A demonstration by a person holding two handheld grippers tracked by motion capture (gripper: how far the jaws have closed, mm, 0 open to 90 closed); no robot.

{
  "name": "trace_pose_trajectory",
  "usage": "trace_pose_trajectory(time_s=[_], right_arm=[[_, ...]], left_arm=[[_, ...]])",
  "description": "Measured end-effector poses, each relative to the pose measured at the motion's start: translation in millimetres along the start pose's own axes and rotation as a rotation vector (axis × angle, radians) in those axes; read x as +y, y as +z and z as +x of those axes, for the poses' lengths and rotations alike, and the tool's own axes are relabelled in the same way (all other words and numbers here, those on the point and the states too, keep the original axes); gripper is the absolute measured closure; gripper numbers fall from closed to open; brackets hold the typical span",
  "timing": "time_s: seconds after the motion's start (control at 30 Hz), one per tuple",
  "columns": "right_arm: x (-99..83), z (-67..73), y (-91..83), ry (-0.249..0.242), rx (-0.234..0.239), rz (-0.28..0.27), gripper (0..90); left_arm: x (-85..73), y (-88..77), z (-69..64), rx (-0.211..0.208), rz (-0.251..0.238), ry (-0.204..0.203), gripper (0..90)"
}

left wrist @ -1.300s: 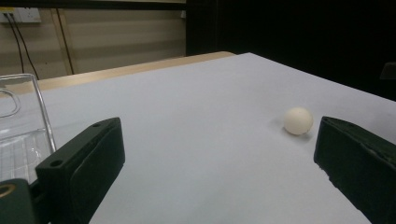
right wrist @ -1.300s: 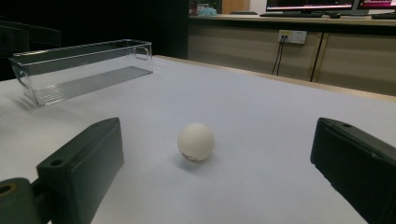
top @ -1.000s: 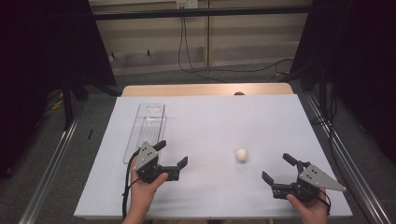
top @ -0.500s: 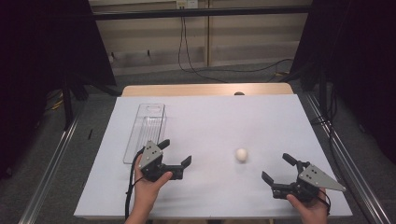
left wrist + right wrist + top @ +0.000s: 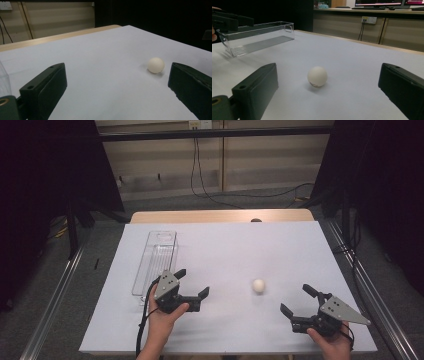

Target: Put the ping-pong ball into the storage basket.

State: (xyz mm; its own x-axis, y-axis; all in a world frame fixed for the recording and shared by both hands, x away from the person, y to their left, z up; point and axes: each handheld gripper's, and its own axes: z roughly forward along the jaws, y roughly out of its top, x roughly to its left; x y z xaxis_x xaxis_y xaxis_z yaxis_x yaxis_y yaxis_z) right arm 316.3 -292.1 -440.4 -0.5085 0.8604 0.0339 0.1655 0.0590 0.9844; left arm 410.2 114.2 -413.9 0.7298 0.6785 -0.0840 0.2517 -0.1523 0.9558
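Clear plastic tray [image 5: 156, 262] sits just behind the left hand-held gripper [image 5: 191, 286], which is spread wide and holding nothing, hovering low over the white counter [image 5: 225, 250]. Off to that gripper's right, apart from it, the little white ball [image 5: 258, 286] lies loose on the counter. Further right, the right hand-held gripper [image 5: 298, 301] is also released and empty, with the ball ahead of its jaws.

Matt white ball [image 5: 258, 285], clear glossy plastic tray [image 5: 155, 261], smooth white table [image 5: 225, 250], wooden far edge
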Motion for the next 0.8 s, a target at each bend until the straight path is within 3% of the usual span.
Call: trace_pose_trajectory(time_s=[0.8], right_arm=[[0.3,0.1,0.5,-0.004,0.0,-0.003,2.1]], left_arm=[[2.1,12.2,-5.0,-0.012,0.026,0.007,2.2]])
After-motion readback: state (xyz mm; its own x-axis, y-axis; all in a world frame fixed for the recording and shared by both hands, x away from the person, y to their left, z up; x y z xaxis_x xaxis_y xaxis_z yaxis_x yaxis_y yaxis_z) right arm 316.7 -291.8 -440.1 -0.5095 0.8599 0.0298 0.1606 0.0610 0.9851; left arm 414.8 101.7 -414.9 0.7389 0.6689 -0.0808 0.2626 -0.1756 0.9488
